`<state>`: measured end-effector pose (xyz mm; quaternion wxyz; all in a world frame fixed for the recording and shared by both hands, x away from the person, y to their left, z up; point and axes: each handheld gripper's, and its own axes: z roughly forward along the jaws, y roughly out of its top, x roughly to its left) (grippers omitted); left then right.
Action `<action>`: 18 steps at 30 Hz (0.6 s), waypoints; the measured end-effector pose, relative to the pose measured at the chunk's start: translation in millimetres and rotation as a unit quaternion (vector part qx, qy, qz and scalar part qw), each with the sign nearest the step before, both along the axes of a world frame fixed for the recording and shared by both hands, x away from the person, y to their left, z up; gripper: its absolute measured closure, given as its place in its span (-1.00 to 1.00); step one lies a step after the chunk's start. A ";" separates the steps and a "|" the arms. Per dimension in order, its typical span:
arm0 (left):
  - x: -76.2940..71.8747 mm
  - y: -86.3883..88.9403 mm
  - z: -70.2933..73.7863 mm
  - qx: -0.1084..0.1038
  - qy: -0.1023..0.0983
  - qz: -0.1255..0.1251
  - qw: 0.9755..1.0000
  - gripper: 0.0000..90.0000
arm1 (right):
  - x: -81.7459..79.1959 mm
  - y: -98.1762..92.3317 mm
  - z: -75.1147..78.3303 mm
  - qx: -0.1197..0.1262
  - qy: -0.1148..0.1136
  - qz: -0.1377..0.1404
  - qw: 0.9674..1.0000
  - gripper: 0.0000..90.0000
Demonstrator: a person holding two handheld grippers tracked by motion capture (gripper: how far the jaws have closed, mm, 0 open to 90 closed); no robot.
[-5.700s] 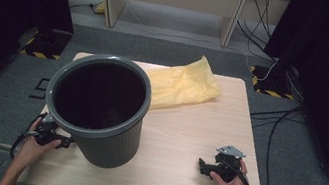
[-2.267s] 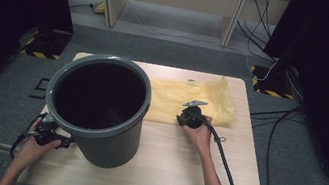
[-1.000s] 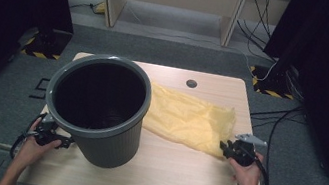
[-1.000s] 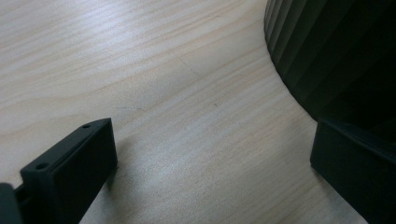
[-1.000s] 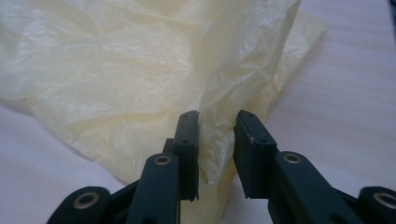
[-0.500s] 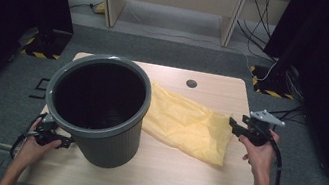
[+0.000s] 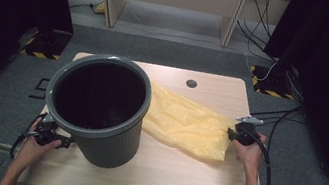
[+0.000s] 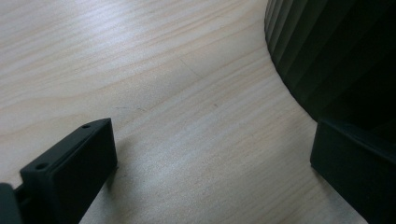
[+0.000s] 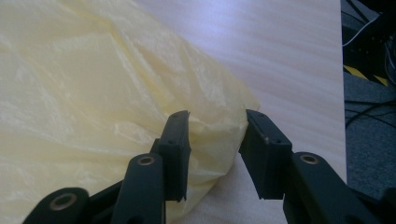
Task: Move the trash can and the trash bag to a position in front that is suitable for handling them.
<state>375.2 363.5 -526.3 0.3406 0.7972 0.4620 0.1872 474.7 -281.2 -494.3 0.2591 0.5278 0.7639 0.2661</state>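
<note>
A thin yellow plastic bag (image 7: 182,123) lies flat on the wooden table (image 7: 179,176), spread from the bin toward the right edge. My right gripper (image 7: 232,134) is at the bag's right end. In the right gripper view its jaws (image 9: 217,116) have just been closing and stand open a little apart, with a bunched corner of the bag (image 9: 93,84) between them. A large dark grey bin (image 7: 96,106) stands upright at the left of the table. My left gripper (image 7: 51,134) rests low at the bin's front left, open (image 8: 210,126), with bare table between its jaws and the ribbed bin wall (image 8: 336,46) beside one jaw.
A small round cable hole (image 7: 191,83) sits near the table's far edge. Cables (image 7: 275,116) hang past the right edge onto the grey carpet. Table legs and dark curtains stand beyond the far side.
The right gripper left the bag's near right corner, swung out to the right, and has come back in onto the bag's right end. The left gripper and the bin have stayed put.
</note>
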 end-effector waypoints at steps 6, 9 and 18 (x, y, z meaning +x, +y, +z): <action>0.0 0.0 0.0 0.000 0.000 0.000 1.000 -1.00 | -35.8 -1.6 -8.4 -0.012 -0.013 0.006 1.000 0.41; 0.0 -0.1 0.0 0.000 0.000 0.001 1.000 -1.00 | -65.8 1.6 -5.7 -0.017 0.003 0.009 1.000 0.32; 0.0 -0.8 -0.2 -0.001 -0.001 0.004 1.000 -1.00 | -103.4 6.8 51.2 0.045 -0.047 0.067 0.996 -0.20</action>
